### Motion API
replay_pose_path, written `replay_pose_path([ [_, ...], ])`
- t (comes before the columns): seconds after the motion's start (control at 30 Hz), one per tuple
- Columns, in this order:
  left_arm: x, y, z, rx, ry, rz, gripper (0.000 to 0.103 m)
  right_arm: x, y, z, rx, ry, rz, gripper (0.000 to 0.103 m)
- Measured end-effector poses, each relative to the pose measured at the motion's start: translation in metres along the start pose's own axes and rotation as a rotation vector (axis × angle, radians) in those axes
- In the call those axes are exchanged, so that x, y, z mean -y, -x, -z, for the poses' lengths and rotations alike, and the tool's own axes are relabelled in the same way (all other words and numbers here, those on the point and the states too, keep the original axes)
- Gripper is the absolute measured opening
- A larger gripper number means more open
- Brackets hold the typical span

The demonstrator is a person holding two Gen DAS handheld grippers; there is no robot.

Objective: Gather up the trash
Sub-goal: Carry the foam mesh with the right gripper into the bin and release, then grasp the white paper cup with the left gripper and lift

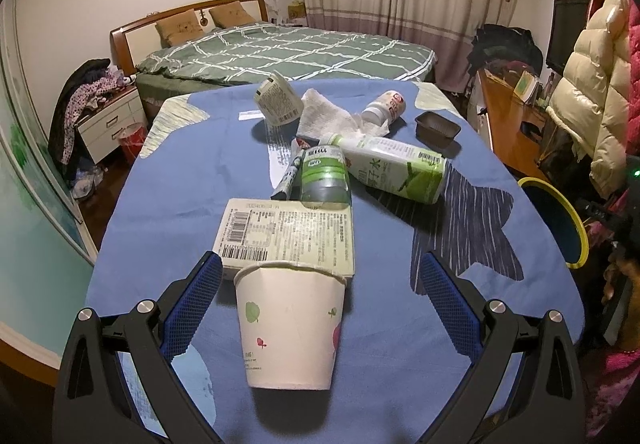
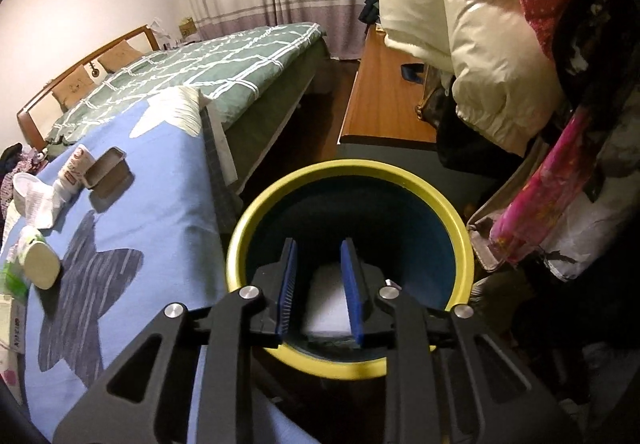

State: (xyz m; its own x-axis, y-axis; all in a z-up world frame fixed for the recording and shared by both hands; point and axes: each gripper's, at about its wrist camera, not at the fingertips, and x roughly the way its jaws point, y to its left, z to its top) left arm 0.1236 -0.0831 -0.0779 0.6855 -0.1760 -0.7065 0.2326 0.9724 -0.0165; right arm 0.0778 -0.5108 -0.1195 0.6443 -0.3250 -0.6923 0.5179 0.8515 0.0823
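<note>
Left gripper [image 1: 320,284]: jaws spread wide, nothing clasped; a paper cup [image 1: 290,328] is seen lying on its side between the blue pads [image 1: 192,304], untouched by either.
Right gripper [image 2: 320,284]: held over the mouth of the yellow-rimmed bin [image 2: 460,228]; jaws parted a little, nothing pressed between them. A pale white object [image 2: 326,300] is seen through the gap, down inside the bin; its identity cannot be made out.
Bin, left wrist view: only a slice of rim [image 1: 576,228] is shown at the desk's right edge, the rest cut off.
Desk [image 1: 160,204]: covered by a blue cloth with star patches.
Trash on desk: a flat printed carton [image 1: 288,240] lies just behind the cup, its near edge hidden by the cup's rim; a green-labelled bottle [image 1: 324,176] lies partly on the carton; a white and green bottle [image 1: 396,168] lies beside it; a dark wrapper [image 1: 288,176] is partly hidden by the green-labelled bottle.
Farther back: a tipped tub [image 1: 278,96], a crumpled tissue [image 1: 336,118], a small white bottle [image 1: 384,108], a brown tray [image 1: 438,128].
Label print: too small to be read.
Background: a bed [image 1: 288,52] stands beyond the desk.
</note>
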Motion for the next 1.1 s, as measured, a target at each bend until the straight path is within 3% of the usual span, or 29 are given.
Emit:
replay_pose_path([
  [0.47,-0.017,-0.016,0.046,-0.102,-0.004,-0.043,0.097,-0.012,0.017,0.004,0.013,0.005,-0.066,0.028],
  [0.73,-0.024,-0.022,0.056,-0.111,-0.003,-0.048,0.097,-0.019,0.019,0.004,0.011,0.020,-0.081,0.028],
  [0.93,-0.020,-0.030,0.057,-0.128,-0.027,-0.053,0.091,-0.019,0.019,0.005,0.008,0.019,-0.084,0.028],
  [1.1,-0.019,-0.033,0.058,-0.143,-0.033,-0.041,0.074,-0.019,0.019,0.005,0.008,0.017,-0.088,0.028],
])
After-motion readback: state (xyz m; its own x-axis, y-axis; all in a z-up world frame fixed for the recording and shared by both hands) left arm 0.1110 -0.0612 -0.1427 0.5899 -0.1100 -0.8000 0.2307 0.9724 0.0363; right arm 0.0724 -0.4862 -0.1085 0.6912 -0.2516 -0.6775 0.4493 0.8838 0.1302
